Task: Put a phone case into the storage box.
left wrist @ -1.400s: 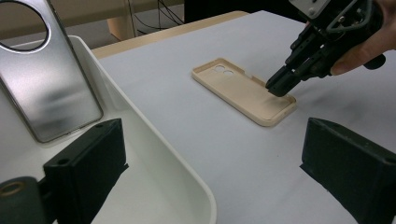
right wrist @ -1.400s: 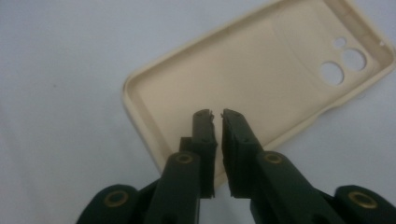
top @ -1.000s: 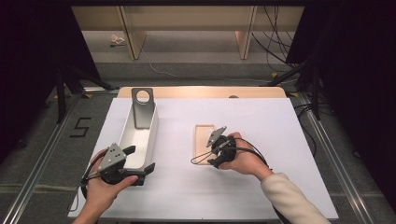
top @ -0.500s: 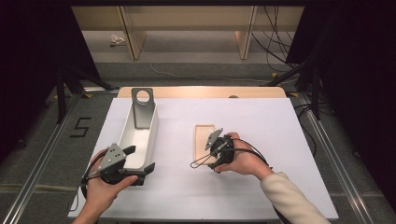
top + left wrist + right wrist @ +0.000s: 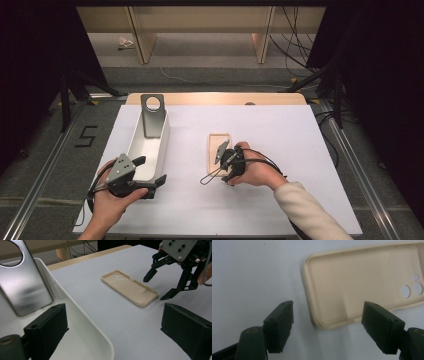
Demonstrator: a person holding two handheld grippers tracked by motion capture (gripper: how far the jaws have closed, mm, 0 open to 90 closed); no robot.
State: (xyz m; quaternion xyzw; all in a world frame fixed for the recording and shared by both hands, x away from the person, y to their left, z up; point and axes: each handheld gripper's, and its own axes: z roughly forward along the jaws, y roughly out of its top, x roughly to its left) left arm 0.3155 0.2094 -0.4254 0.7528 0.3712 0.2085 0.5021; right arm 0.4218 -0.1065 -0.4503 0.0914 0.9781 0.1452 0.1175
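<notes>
A beige phone case (image 5: 218,148) lies open side up on the white table, its camera holes at the far end. My right gripper (image 5: 217,159) hangs open just above the case's near end; in the right gripper view its jaws (image 5: 330,326) straddle the case's (image 5: 362,287) near corner without touching it. My left gripper (image 5: 150,171) is open at the near corner of a white tray (image 5: 134,145). In the left gripper view one jaw sits inside the tray (image 5: 83,323) and the other outside it, the gripper (image 5: 112,335) holding nothing. A grey metal phone back (image 5: 152,116) leans on the tray's far end.
The left gripper view also shows the phone back (image 5: 23,287), the case (image 5: 128,287) and the right gripper (image 5: 157,287) beyond it. Bare white table surface (image 5: 280,135) stretches right of the case. Dark stands and cables line the floor at both sides.
My right gripper has drifted slightly left and nearer, along the case's near end. The left gripper and the tray have stayed put.
</notes>
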